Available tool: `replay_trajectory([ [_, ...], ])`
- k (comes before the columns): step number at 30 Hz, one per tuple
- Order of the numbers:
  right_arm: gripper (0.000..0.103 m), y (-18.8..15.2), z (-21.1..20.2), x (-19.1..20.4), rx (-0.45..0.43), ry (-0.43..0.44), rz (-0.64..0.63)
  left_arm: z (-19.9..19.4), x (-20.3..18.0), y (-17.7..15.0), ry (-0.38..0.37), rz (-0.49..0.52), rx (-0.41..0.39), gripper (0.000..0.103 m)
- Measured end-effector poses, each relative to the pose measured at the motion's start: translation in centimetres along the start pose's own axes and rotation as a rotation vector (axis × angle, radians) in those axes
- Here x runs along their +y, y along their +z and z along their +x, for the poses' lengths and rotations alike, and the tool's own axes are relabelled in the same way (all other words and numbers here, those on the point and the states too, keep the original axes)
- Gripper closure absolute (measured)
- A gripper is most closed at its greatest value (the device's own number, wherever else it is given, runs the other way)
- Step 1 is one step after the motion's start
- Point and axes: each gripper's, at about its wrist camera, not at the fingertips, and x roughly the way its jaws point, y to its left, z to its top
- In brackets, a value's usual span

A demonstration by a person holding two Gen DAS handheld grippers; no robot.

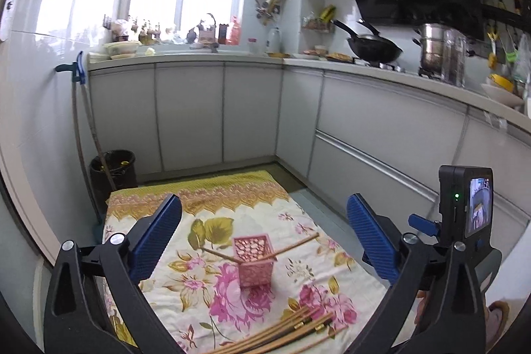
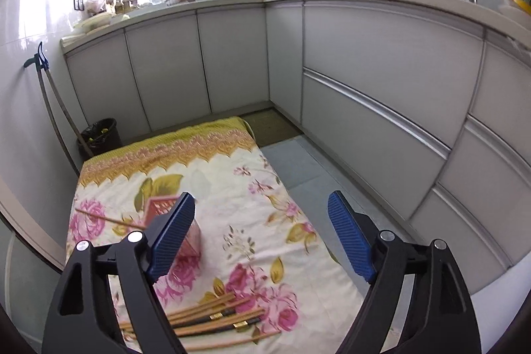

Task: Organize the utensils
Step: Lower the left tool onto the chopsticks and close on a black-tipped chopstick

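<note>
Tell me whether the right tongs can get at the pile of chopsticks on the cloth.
Probably yes: the right tongs are open and empty, and the chopsticks lie loose just below them with nothing on top.

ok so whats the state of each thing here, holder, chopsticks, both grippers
pink holder: upright on the floral cloth, two chopsticks leaning in it
loose chopsticks: lying in a pile on the cloth, near edge
left gripper: open, empty
right gripper: open, empty
</note>
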Motion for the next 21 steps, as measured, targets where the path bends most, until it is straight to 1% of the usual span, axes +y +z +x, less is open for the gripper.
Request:
replay_trajectory([
  [1, 0.016, -1.0, 0.1, -0.8, 0.023, -0.008, 0.002, 0.1, -0.6, -0.4, -0.035, 0.022, 0.032, 0.007],
  [3, 0.015, -3.0, 0.4, -2.3, 0.073, -0.030, -0.002, 0.6, -2.0, -1.3, -0.102, 0.069, 0.105, 0.007],
  [5, 0.014, -5.3, 0.7, -3.7, 0.129, -0.033, 0.003, 1.2, -3.3, -2.5, -0.172, 0.119, 0.189, 0.007],
  [7, 0.014, -7.2, 1.1, -5.1, 0.192, -0.031, 0.026, 2.2, -4.6, -3.7, -0.222, 0.173, 0.270, 0.007],
  [9, 0.014, -9.1, 1.6, -6.3, 0.268, -0.011, 0.066, 3.4, -5.6, -5.1, -0.258, 0.220, 0.348, 0.007],
  [10, 0.014, -10.0, 1.9, -6.9, 0.303, -0.001, 0.087, 4.4, -6.2, -5.7, -0.283, 0.240, 0.402, 0.007],
  [13, 0.014, -12.1, 2.7, -8.1, 0.396, 0.037, 0.125, 6.9, -7.4, -7.9, -0.329, 0.295, 0.533, 0.007],
  [14, 0.014, -12.7, 2.9, -8.2, 0.411, 0.039, 0.128, 8.1, -7.8, -8.7, -0.340, 0.318, 0.584, 0.007],
  [17, 0.014, -13.3, 3.4, -8.7, 0.435, 0.049, 0.140, 11.2, -8.7, -11.1, -0.340, 0.385, 0.703, 0.007],
  [18, 0.014, -13.4, 3.4, -8.9, 0.439, 0.052, 0.148, 11.9, -9.0, -12.0, -0.336, 0.416, 0.730, 0.011],
  [19, 0.014, -13.3, 3.6, -9.2, 0.441, 0.055, 0.159, 12.6, -9.7, -12.9, -0.344, 0.456, 0.758, 0.019],
  [20, 0.014, -13.3, 3.8, -9.5, 0.443, 0.057, 0.172, 13.4, -10.2, -13.7, -0.362, 0.494, 0.787, 0.025],
  [21, 0.014, -13.4, 3.9, -9.8, 0.445, 0.057, 0.186, 14.3, -10.6, -14.5, -0.371, 0.532, 0.822, 0.042],
])
